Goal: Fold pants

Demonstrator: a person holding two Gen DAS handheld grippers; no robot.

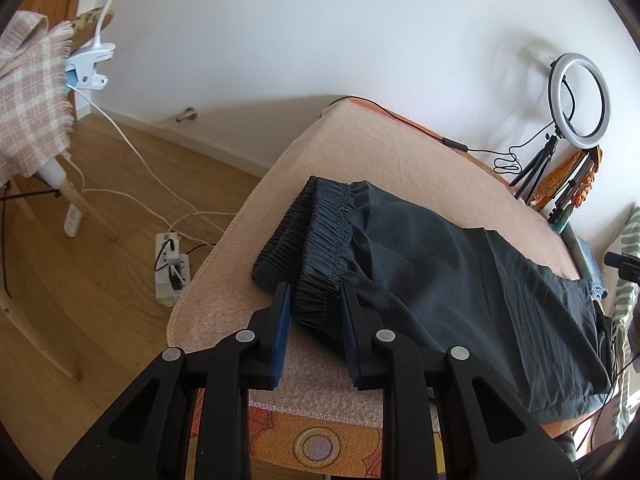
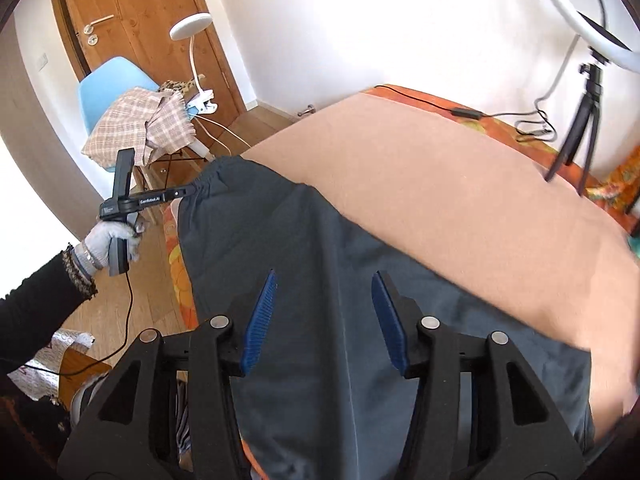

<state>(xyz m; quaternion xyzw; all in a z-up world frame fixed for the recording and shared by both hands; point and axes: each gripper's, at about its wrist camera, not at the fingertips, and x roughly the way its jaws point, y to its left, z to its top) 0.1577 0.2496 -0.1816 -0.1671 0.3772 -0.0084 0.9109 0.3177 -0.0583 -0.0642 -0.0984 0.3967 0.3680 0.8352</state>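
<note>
Pants, dark slate-grey with a gathered elastic waistband [image 1: 420,264], lie lengthwise on the peach-coloured blanket covering the table [image 1: 360,152], waistband toward the table's left end, legs trailing off to the right. They look already doubled leg over leg, so I judge I am at the start of the crosswise fold.

My left gripper [image 1: 314,296] has its blue-padded fingers [image 1: 282,312] either side of the near corner of the waistband [image 1: 320,240]. The jaws stand apart with the bunched elastic between them, and I cannot see pressure on the cloth, so I read them as not yet clamped. In the right wrist view the same tool, held in my gloved left hand [image 2: 114,240], reaches the waistband corner, which there seems slightly raised off the table; whether it is truly gripped I cannot tell.

My right gripper [image 2: 324,304] hovers over the leg section [image 2: 340,340], jaws wide apart, holding nothing.

Next, I think, the left jaws must close firmly on both layers of elastic, while the right comes down to pinch the matching edge. Then both ends can be carried across together. The risk is catching only the top layer, which would drag the stack askew.
</note>
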